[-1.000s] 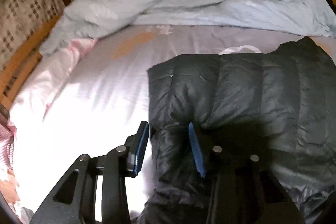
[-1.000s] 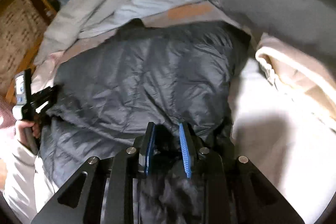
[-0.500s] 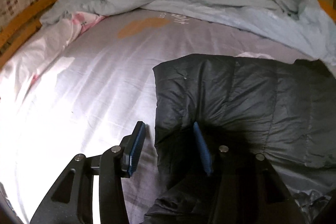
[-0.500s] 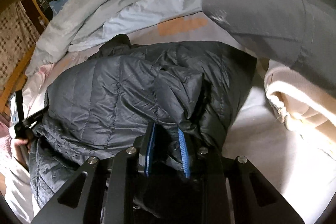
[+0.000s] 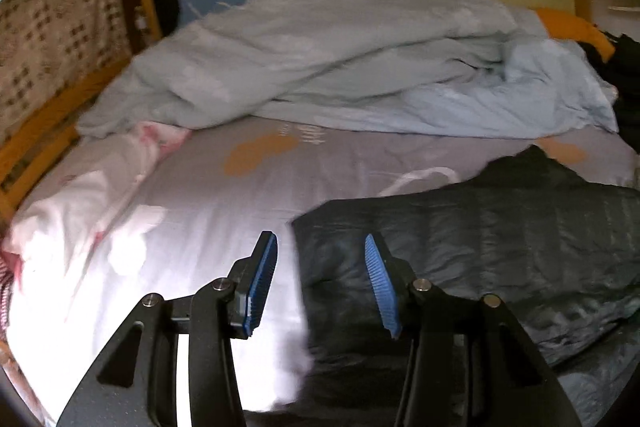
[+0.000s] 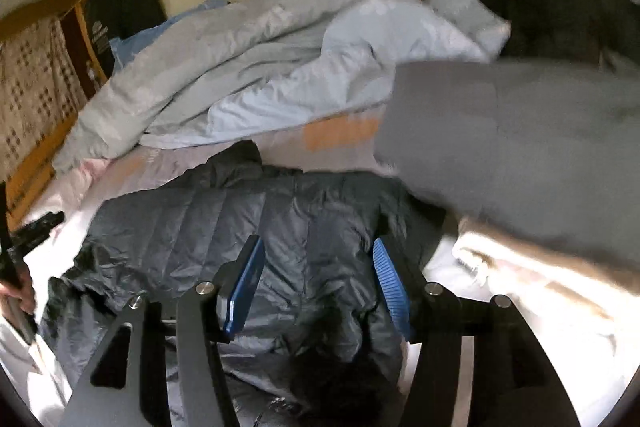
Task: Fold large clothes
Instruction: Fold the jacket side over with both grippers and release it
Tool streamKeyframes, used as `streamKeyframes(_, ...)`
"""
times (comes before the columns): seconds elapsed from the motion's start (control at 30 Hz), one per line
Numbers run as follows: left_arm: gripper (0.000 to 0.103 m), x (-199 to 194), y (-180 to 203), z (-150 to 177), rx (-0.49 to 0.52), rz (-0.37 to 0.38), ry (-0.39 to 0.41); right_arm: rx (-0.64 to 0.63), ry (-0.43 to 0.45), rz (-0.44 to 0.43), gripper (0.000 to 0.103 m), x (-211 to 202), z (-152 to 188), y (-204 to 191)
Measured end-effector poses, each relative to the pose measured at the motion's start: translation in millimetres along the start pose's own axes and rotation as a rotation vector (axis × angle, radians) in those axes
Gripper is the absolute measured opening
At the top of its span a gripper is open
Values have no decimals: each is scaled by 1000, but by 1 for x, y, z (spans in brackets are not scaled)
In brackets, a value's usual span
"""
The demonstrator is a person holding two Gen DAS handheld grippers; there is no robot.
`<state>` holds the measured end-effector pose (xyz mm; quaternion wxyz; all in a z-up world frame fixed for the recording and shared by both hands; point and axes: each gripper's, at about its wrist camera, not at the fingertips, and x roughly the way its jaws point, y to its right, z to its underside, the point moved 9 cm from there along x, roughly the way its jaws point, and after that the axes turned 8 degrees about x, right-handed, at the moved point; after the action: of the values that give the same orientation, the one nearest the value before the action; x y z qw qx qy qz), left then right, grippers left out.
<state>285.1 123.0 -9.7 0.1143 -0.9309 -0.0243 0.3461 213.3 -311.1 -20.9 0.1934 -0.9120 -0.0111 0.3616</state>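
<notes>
A dark quilted puffer jacket [image 6: 224, 227] lies folded on the pale bed sheet [image 5: 192, 227]. In the left wrist view the jacket [image 5: 500, 239] fills the lower right. My left gripper [image 5: 319, 237] hovers open over its left edge, nothing between the blue pads. My right gripper [image 6: 317, 241] hangs above the jacket's middle. Its jaws are opening wide and the fabric lies below them, not pinched. The left gripper [image 6: 36, 227] also shows at the far left of the right wrist view, held by a hand [image 6: 16, 291].
A crumpled light-blue duvet [image 5: 340, 67] is heaped across the back of the bed. A grey garment [image 6: 520, 139] and a cream knit [image 6: 540, 267] lie to the jacket's right. A wooden bed frame [image 5: 40, 123] runs along the left side.
The right gripper has let go of the jacket fold and spread its jaws; the fold now lies flat. Both grippers have lifted away from the jacket, and more of the bed shows.
</notes>
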Motion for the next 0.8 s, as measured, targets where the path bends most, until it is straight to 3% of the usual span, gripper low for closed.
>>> streamKeyframes(0.07,46,18,2,3,-5,-4,-43,-17,-16,57,59,12,2,6)
streamKeyframes(0.17,46,55,5,24,-35,-18,-154,-1,-146,127,59,40,15,24)
streamKeyframes(0.27,51,87,1,52,-88,10,-249,79,-210,96,59,58,25,36)
streamKeyframes(0.33,63,90,-12,60,-199,50,-237,116,-224,65,60,65,29,41)
streamKeyframes(0.4,63,90,-17,65,-260,78,-224,109,-213,61,60,67,29,41)
streamKeyframes(0.5,60,84,-15,64,-253,90,-203,80,-201,84,60,67,30,38)
streamKeyframes(0.53,55,79,-15,62,-262,114,-184,69,-193,92,60,66,30,37)
streamKeyframes(0.63,54,47,-19,53,-309,205,-72,38,-138,120,60,53,21,34)
streamKeyframes(0.8,54,-35,-15,47,-144,136,104,-24,32,112,64,2,-1,19)
